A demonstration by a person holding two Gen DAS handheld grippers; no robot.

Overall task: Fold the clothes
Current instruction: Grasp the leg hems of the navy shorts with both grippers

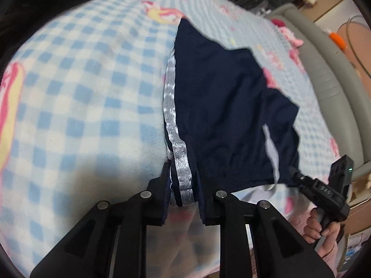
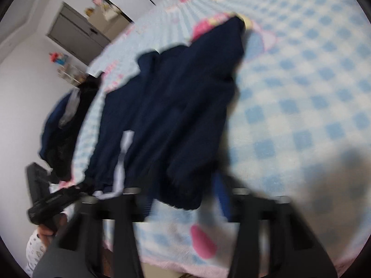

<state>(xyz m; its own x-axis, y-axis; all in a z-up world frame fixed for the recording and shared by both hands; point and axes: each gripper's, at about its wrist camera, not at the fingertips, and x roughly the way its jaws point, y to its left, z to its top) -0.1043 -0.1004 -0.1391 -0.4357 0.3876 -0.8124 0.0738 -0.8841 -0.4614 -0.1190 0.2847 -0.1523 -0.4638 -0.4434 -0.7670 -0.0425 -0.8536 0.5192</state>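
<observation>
The bed (image 1: 76, 88) lies bare across the whole stretch of blue-checked blanket on the left of the left wrist view, with open passage there. The navy garment (image 1: 227, 106) covers the middle strip, from the near edge toward the far side. To its right only a narrow band of blanket stays free before the grey padded bed frame (image 1: 324, 74) closes that side. A dark clothes pile (image 2: 62, 134) sits at the bed's edge beside the garment in the right wrist view. On the other side of the garment there, the blanket runs open and wide.
</observation>
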